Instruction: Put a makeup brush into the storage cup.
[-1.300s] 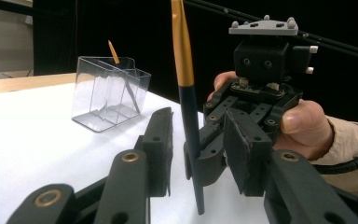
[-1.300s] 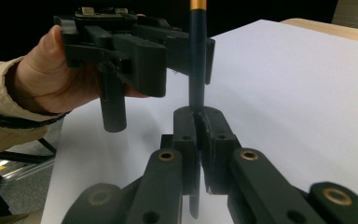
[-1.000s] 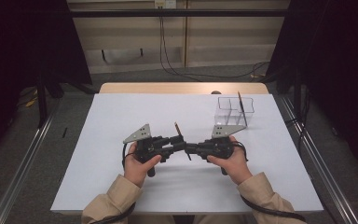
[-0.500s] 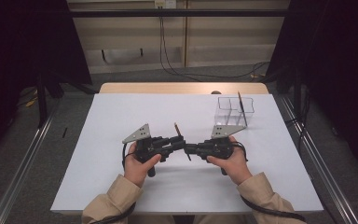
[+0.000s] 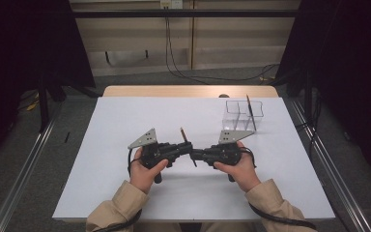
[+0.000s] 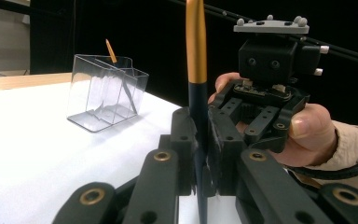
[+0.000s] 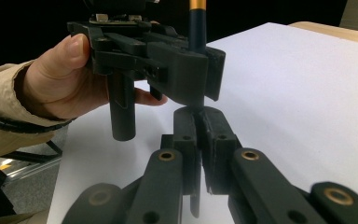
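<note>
a clear plastic organizer (image 5: 241,115) stands near the far right corner of the white worktop (image 5: 125,121), its compartments divided by thin walls. one pen (image 5: 250,112) leans upright in its right-hand compartment, the tip rising above the rim; in the left gripper view the same organizer (image 6: 103,93) shows that pen's (image 6: 110,50) orange end poking out, and the other compartments look bare.

the two grippers meet nose to nose around the middle of the worktop, a little toward the near edge. between them is a second pen (image 5: 187,145), dark with a gold upper section, standing tilted. the left gripper (image 5: 186,148) has just been closing its jaws and now pinches the dark barrel of this pen (image 6: 196,88), pads pressed against it. the right gripper (image 5: 196,153) is clamped on the same pen (image 7: 196,28) lower down, its jaws tight together around the shaft.

open white surface lies all along the left edge and the far edge, and a wide bare strip runs between the grippers and the organizer. the near edge is taken up by the person's sleeves.
</note>
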The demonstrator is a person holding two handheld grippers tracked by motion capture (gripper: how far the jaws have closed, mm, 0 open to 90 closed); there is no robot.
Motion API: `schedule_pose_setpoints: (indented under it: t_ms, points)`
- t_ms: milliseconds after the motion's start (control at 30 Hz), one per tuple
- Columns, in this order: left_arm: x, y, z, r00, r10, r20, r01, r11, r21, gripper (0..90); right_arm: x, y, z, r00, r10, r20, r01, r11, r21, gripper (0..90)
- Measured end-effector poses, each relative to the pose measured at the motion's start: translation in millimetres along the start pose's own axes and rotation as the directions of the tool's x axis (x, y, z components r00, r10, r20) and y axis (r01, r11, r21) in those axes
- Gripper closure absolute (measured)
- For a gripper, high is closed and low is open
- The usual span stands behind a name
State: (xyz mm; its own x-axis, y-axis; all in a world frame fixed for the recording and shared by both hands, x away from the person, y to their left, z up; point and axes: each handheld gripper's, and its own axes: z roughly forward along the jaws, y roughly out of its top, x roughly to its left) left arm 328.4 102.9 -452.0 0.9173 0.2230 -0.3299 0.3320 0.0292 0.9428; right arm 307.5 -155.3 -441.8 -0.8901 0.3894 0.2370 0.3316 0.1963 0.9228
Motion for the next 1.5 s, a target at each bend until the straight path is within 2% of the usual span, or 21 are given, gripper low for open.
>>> schedule_pose_setpoints:
  t_ms: [233,367,733,1000,1100,1200,1400,1467,1500]
  points:
    - [-0.7,1.8,-1.9,0.9998,0.017,-0.013,-0.017,0.9998,0.007,83.1,-2.1,-1.4,-2.3,0.9999,0.013,-0.011,-0.013,1.000,-0.018,81.3]
    - [2.0,2.1,-5.5,0.9996,0.009,-0.028,-0.009,0.9999,0.009,83.2,-3.8,1.9,-7.9,0.9993,0.036,-0.001,-0.036,0.998,-0.053,66.1]
    - [0.2,-0.2,0.0,0.9994,0.013,-0.033,-0.011,0.9976,0.068,83.2,-2.4,20.7,-10.3,0.9987,0.052,0.002,-0.051,0.992,-0.112,39.9]
    - [-1.6,-1.7,4.3,0.9997,0.016,-0.020,-0.014,0.9959,0.089,83.2,-2.8,31.9,-3.8,0.9990,0.043,0.009,-0.042,0.994,-0.099,28.5]
    - [-2.2,-2.0,4.9,0.9997,0.016,-0.016,-0.014,0.9957,0.092,83.2,-3.6,34.5,-2.4,0.9985,0.053,0.014,-0.051,0.993,-0.108,21.1]
    - [-2.4,-1.5,4.6,0.9997,0.018,-0.017,-0.016,0.9956,0.092,83.2,-4.1,36.3,-0.2,0.9981,0.060,0.017,-0.058,0.994,-0.093,12.5]
    - [-3.0,-1.1,5.0,0.9996,0.019,-0.019,-0.017,0.9946,0.102,83.2,-2.4,37.0,2.9,0.9985,0.049,0.022,-0.047,0.995,-0.089,8.9]
    - [-3.2,-0.6,5.1,0.9996,0.022,-0.017,-0.020,0.9946,0.102,83.2,-1.3,37.5,3.3,0.9988,0.037,0.032,-0.034,0.995,-0.091,12.3]
    - [-3.4,-0.5,5.1,0.9996,0.021,-0.018,-0.019,0.9947,0.101,83.2,-0.9,37.5,3.3,0.9992,0.029,0.027,-0.026,0.995,-0.096,18.7]
